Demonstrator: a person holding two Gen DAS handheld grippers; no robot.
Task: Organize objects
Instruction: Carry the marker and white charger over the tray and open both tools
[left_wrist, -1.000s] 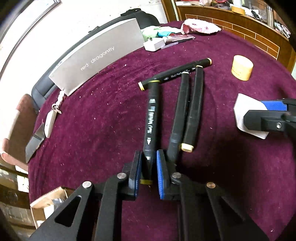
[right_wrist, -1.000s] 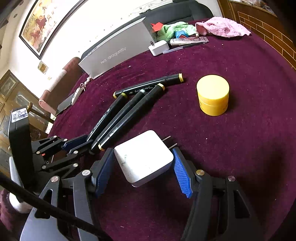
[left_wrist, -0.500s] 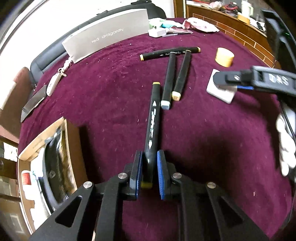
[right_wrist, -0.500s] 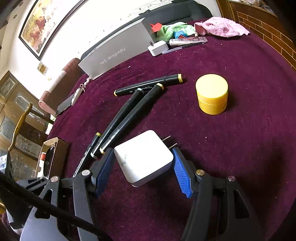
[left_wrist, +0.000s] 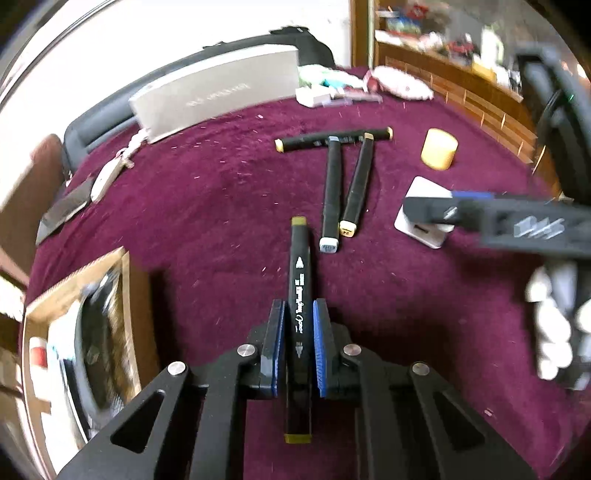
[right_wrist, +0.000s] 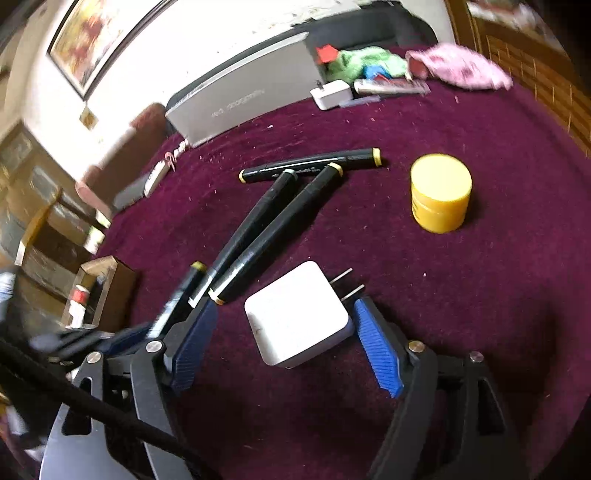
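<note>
1. Now the left gripper (left_wrist: 298, 343) is clamped tight on a black marker (left_wrist: 300, 295), blue pads pressing both sides of its barrel, tip pointing ahead over the maroon cloth (left_wrist: 207, 206).
2. Right gripper (right_wrist: 284, 341) has just been opening its jaws; the white charger (right_wrist: 297, 317) sits on the cloth between them, its left pad clear of it.
3. Just beyond, two black markers (right_wrist: 266, 229) lie side by side, butting a third marker (right_wrist: 310, 164) set crosswise.
4. Yellow jar (right_wrist: 440, 192) stands upright, apart on the right.
5. Cardboard box (left_wrist: 92, 314) sits at the left edge.
</note>
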